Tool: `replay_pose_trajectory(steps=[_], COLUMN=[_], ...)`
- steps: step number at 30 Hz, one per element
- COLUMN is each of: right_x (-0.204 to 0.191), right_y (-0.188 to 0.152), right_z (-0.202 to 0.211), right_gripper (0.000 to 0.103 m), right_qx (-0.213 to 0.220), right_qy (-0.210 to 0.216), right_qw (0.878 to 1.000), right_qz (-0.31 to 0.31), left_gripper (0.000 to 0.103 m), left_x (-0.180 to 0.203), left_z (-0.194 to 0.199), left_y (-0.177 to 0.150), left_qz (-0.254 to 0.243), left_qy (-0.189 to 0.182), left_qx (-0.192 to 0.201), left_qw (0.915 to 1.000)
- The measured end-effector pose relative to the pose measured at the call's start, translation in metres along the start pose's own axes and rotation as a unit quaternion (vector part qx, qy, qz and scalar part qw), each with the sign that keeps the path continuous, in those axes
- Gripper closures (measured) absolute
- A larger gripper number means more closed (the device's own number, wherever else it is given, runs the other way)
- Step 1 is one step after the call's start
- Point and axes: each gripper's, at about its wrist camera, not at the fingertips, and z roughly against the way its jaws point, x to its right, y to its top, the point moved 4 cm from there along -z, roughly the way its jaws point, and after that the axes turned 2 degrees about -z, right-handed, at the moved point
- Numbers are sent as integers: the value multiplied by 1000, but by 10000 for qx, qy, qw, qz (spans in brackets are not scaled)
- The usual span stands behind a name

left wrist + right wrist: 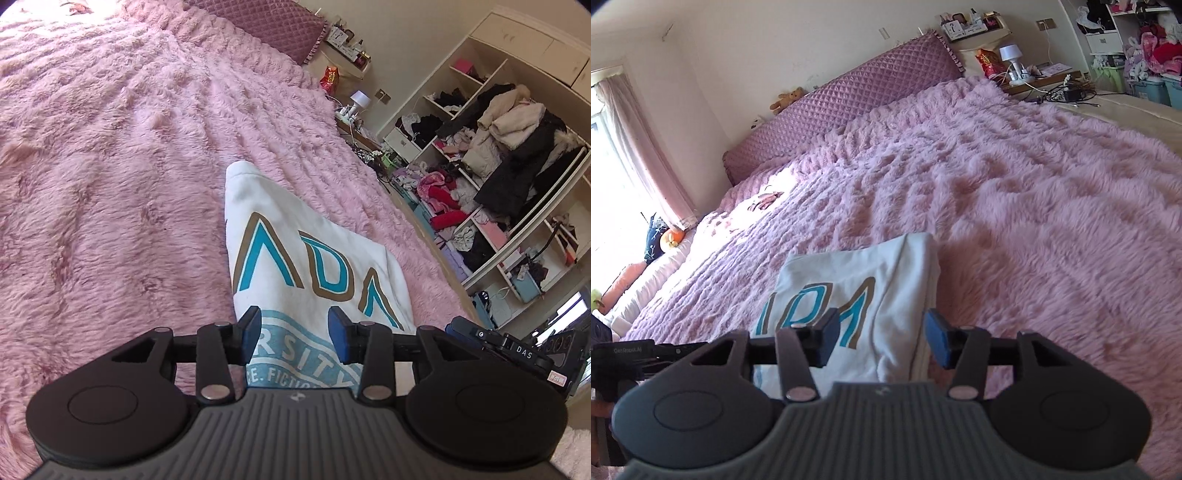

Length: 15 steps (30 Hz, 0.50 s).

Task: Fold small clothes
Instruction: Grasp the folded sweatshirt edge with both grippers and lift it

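Note:
A small white garment (295, 236) with teal and brown letters lies folded on the pink fluffy bedspread (110, 147). My left gripper (293, 338) is open just above the garment's near edge, with nothing between its blue pads. In the right wrist view the same garment (894, 266) lies in front of my right gripper (882, 339), which is open over the garment's near right side. The right gripper's body (517, 350) shows at the right of the left wrist view.
A purple quilted headboard cushion (849, 99) runs along the far side of the bed. A bedside table (1034, 74) carries a lamp, snacks and cables. An open wardrobe (498, 166) full of clothes stands to the right of the bed.

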Motion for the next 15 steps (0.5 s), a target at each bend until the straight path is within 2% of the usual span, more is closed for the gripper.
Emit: replay_pose_trajectory(steps=[2, 5, 7, 11, 15], right_x=[16, 41, 53, 65, 62], right_y=[3, -1, -7, -18, -19], right_z=[1, -4, -10, -24, -41], right_gripper=[53, 52, 52, 50, 50], right_qx=[-197, -651, -828, -977, -1128], right_qy=[106, 804, 1056, 1150, 1197], right_qw=[9995, 9888, 9802, 9702, 9671], right_qz=[-220, -1078, -1458, -1894, -1940], left_gripper=[56, 53, 53, 53, 53], left_x=[-23, -50, -63, -79, -82], left_z=[-1, -7, -14, -32, -48], left_y=[1, -5, -10, -13, -5], left_qz=[497, 1185, 1530, 1905, 2048], left_qy=[-400, -876, -905, -976, -1080], left_qx=[-116, -198, -291, -473, -553], left_qw=[9979, 9889, 9836, 9757, 9713])
